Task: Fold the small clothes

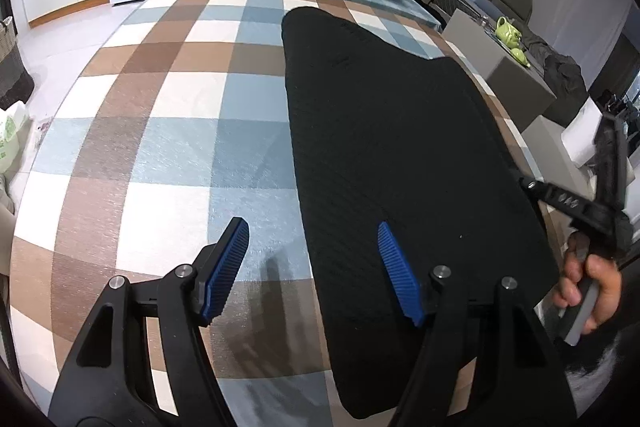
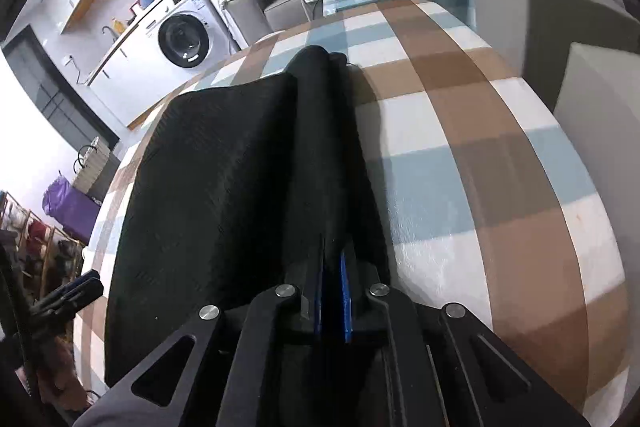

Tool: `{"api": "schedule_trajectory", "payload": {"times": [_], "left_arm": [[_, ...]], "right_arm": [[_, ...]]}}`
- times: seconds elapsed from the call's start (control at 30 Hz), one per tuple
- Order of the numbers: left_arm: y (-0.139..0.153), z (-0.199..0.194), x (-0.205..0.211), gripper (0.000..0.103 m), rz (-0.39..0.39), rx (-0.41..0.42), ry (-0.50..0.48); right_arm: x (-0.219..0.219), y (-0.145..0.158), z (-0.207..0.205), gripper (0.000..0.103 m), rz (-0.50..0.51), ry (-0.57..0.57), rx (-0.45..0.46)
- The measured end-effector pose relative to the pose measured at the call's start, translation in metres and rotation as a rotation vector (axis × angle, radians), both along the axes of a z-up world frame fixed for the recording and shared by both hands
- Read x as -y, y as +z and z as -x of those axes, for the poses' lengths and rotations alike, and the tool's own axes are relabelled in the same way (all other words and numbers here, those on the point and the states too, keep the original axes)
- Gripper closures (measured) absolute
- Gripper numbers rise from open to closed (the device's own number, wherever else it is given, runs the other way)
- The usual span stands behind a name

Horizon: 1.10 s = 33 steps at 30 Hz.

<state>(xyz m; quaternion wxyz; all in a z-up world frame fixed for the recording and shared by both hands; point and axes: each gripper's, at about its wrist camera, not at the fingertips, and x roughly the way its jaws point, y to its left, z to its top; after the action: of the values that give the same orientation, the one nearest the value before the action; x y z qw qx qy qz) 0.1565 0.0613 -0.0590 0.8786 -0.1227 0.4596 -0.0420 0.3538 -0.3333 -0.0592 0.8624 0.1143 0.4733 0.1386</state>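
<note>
Right gripper (image 2: 332, 287) pinches the black garment's (image 1: 400, 147) lifted right edge.
The left gripper (image 1: 316, 267), fingers spread and empty, straddles the garment's left edge; long axis runs away.

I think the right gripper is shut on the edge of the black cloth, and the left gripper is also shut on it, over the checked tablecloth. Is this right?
Not quite. The left gripper is open: in the left wrist view its jaws stand wide apart, holding nothing, above the near edge of the black cloth. The right gripper is indeed shut on the cloth's edge, over the checked tablecloth.
</note>
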Motion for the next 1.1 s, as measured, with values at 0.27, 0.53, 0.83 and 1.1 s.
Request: {"api": "schedule_trajectory", "payload": {"times": [0.27, 0.53, 0.83, 1.1], "left_arm": [[-0.012, -0.014, 0.003, 0.038, 0.025, -0.024, 0.000], [-0.010, -0.018, 0.002, 0.038, 0.029, -0.010, -0.001], [-0.010, -0.011, 0.009, 0.038, 0.026, -0.017, -0.035], [-0.012, 0.012, 0.025, 0.038, 0.025, -0.030, -0.088]], "right_arm": [[-0.016, 0.041, 0.010, 0.075, -0.115, 0.080, 0.055], [-0.050, 0.021, -0.005, 0.094, -0.121, 0.149, 0.005], [-0.041, 0.014, 0.009, 0.088, -0.090, 0.120, -0.044], [-0.014, 0.010, 0.063, 0.082, -0.134, 0.177, -0.041]]}}
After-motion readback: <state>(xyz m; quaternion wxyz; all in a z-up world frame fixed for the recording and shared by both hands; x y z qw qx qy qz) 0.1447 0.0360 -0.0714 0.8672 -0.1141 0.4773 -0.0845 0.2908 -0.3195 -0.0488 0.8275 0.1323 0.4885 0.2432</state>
